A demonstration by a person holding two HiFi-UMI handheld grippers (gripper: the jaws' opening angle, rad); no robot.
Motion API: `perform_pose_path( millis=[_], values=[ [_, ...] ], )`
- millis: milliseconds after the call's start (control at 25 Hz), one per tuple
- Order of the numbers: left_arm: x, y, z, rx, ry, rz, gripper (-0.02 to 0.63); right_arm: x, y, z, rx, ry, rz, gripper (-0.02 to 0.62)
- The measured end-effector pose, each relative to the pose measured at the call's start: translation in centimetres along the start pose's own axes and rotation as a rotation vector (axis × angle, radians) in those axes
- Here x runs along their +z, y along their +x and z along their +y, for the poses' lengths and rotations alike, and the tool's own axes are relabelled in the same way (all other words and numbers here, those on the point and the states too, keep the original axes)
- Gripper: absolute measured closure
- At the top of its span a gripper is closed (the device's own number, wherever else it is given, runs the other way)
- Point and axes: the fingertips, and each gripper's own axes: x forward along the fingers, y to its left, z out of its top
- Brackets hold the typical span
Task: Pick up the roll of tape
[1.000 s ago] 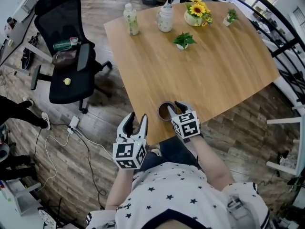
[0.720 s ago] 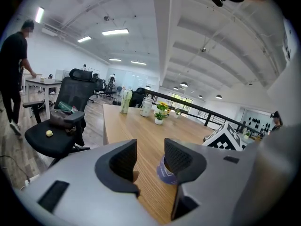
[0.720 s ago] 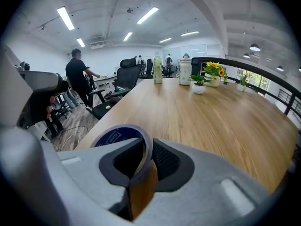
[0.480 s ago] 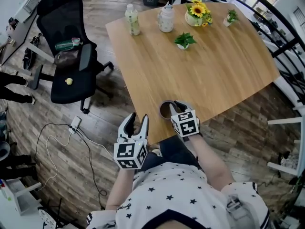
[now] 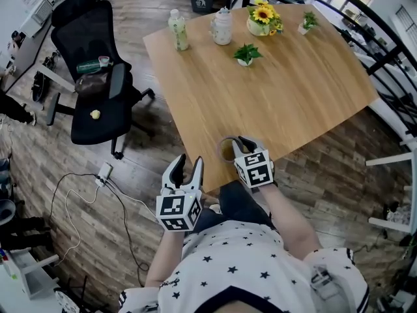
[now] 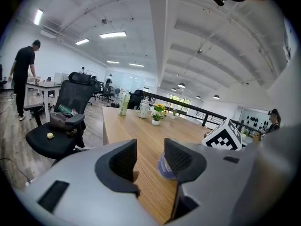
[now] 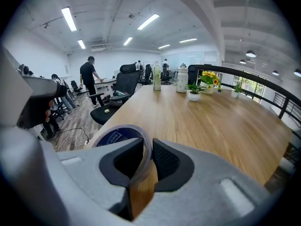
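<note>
One roll of tape [image 5: 226,150] lies at the lower edge of the wooden table [image 5: 306,90], in the lower middle of the head view. There are two grippers. At the table's far end stand one bottle [image 5: 177,30], one white jar [image 5: 221,27], one pot of sunflowers [image 5: 262,17] and two small green plants [image 5: 245,54]. One black office chair [image 5: 98,90] stands at the upper left.

The right gripper [image 5: 244,145] pinches the near wall of the roll. Only the right gripper view shows how: one pad sits inside the ring and the other outside, pressed on the tape band. That view also shows the roll's blue inner label [image 7: 117,136].

The left gripper [image 5: 184,167] hovers off the table edge. In its own view its jaws stand apart with nothing between them, and the roll peeps out behind the right-hand pad [image 6: 181,159].

A second ago the right gripper's jaws were wider about the rim; they have just been closing onto it. The roll lies where it did.
</note>
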Motion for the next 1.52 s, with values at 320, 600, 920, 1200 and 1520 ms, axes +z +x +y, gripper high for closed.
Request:
perform_pose_path(
  millis=[320,600,920,1200,1520],
  values=[
    [-0.3,-2.0,-1.0,-0.016,0.014,-0.010,0.430,1.1,-3.1,1.0,-0.014,0.003,-0.060,0.526],
    [-0.1,-4.0,-1.8,-0.031,0.034,-0.037,0.430,1.9,-5.7,2.1,-0.024,-0.002,-0.117,0.526],
    [0.2,-6.1,-2.8,-0.045,0.052,-0.068,0.430,2.7,-8.6,3.2,-0.041,-0.003,-0.179,0.526],
    [0.2,-7.7,-3.7,-0.054,0.068,-0.094,0.430,3.4,-11.4,4.3,-0.047,-0.007,-0.236,0.528],
    [0.4,-9.1,-4.7,-0.072,0.082,-0.121,0.430,3.8,-14.1,5.5,-0.052,-0.009,-0.291,0.528]
  ],
)
